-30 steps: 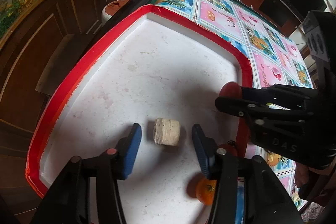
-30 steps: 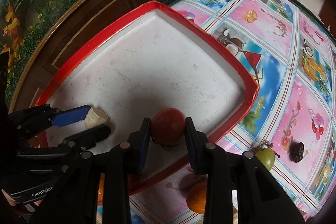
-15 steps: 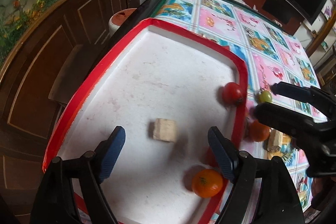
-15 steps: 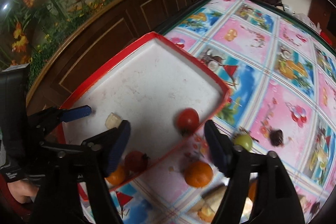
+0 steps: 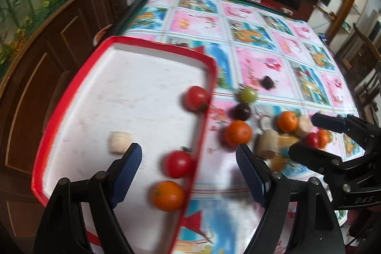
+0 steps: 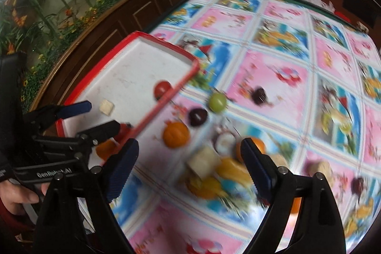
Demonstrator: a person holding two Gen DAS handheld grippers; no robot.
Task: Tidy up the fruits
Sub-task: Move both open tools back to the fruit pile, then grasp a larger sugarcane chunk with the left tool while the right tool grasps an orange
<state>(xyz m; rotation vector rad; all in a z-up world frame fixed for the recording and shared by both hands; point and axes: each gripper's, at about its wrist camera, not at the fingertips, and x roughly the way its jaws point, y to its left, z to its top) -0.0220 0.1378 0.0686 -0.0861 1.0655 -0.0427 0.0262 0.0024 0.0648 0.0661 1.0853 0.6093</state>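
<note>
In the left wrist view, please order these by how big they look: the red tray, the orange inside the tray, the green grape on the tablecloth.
1. Red tray, by far the largest.
2. Orange inside the tray.
3. Green grape, smallest.
The orange lies nearer the camera than the grape, so part of that gap may be only nearness.

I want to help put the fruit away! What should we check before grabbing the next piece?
1. Left gripper empty, jaws apart: ok.
2. Right gripper empty, jaws opening: ok.
3. Red tray has bare room left: ok.
4. Fruit waiting outside, like the green fruit and the orange: ok.
5. Pictures sharp enough to aim: not ok, blurred.
</note>
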